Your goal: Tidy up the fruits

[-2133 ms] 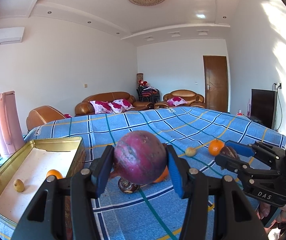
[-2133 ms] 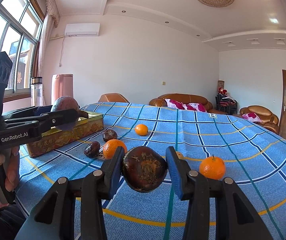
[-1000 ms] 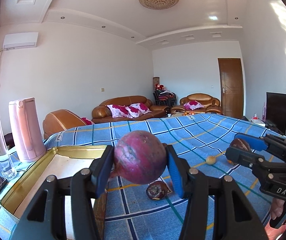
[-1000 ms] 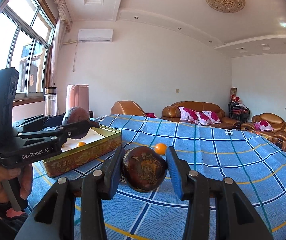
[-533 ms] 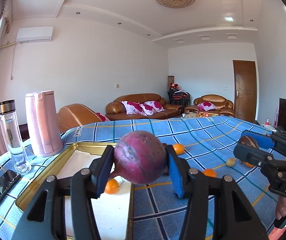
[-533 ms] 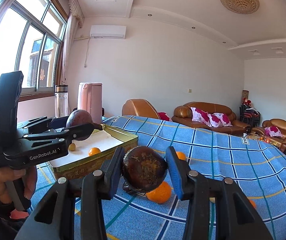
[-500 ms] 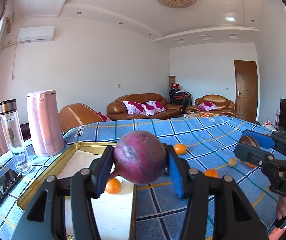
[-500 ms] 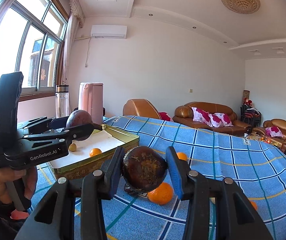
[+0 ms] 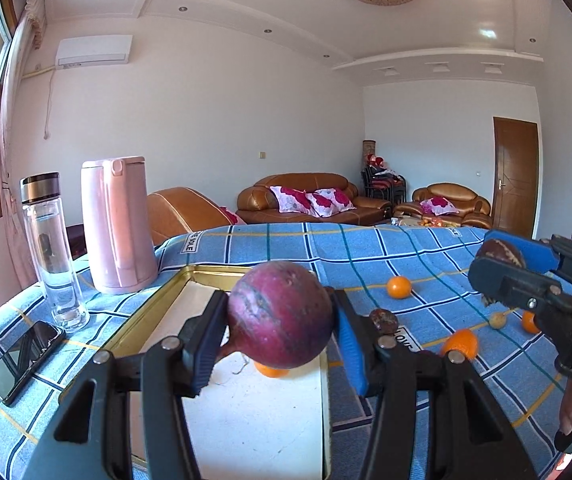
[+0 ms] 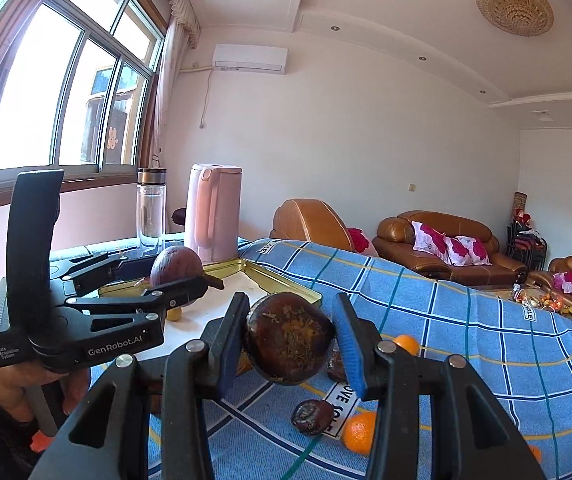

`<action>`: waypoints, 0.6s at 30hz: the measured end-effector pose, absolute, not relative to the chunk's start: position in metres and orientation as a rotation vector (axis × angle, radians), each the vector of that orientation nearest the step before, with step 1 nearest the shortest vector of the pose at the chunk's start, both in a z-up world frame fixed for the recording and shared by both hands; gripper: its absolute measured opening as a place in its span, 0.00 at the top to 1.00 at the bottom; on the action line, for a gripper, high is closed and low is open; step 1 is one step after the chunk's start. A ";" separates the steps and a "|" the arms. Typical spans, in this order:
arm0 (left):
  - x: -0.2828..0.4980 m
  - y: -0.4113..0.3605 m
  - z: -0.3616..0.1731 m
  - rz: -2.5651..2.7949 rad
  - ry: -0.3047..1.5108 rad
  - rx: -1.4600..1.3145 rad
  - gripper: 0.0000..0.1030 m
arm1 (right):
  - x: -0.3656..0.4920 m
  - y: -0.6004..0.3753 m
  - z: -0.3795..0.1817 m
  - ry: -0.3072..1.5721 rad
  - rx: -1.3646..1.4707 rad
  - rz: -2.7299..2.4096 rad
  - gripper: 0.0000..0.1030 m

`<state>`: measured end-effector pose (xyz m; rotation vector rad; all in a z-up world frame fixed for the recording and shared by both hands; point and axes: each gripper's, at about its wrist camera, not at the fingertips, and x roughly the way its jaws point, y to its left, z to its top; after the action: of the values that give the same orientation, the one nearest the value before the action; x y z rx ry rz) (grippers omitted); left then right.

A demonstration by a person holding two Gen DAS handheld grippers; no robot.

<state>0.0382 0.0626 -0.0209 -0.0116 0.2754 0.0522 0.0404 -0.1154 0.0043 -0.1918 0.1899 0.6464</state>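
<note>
Fruits are split between a gold tin tray [image 9: 154,300] and the blue checked cloth [image 9: 425,256] on the surface. At far left a phone [image 9: 22,354] is laid flat on the cloth, next to a clear bottle [image 9: 52,248] and a pink kettle [image 9: 116,224], both upright just behind the tray's far corner. The left claw [image 9: 280,340] is closed on a round purple fruit [image 9: 280,314], held above the tray's white floor. A small orange [image 9: 270,370] is seen in the tray, partly hidden under that fruit; a small yellow fruit [image 10: 174,314] is also in the tray, seen in the right wrist view behind the left claw. To the right of the tray, on the cloth, a dark brown fruit [image 9: 383,320], three oranges [image 9: 399,287] and a small pale fruit [image 9: 497,320] are spread apart. At far right the right claw [image 10: 289,340] is closed on a dark brown wrinkled fruit [image 10: 289,338], held above the cloth just beside the tray's near right edge. A hand [image 10: 14,384] is wrapped round the left claw's handle.
</note>
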 end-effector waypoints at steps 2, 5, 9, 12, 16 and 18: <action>0.039 0.066 -0.022 0.061 0.286 -0.017 0.48 | 0.042 -0.109 0.005 0.193 -0.199 0.657 0.57; 0.040 0.073 -0.023 0.071 0.294 -0.021 0.48 | 0.046 -0.096 0.005 0.202 -0.207 0.673 0.57; 0.041 0.081 -0.025 0.084 0.304 -0.027 0.48 | 0.050 -0.084 0.004 0.213 -0.219 0.689 0.56; 0.043 0.088 -0.027 0.097 0.314 -0.031 0.48 | 0.052 -0.075 0.005 0.215 -0.226 0.698 0.56; 0.044 0.096 -0.028 0.113 0.323 -0.034 0.48 | 0.056 -0.065 0.005 0.220 -0.231 0.713 0.56; 0.045 0.098 -0.029 0.122 0.326 -0.031 0.48 | 0.057 -0.060 0.005 0.221 -0.239 0.719 0.56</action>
<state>0.0446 0.0980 -0.0288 -0.0305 0.3262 0.1216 0.0567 -0.0597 0.0049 -0.2386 0.2210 0.7193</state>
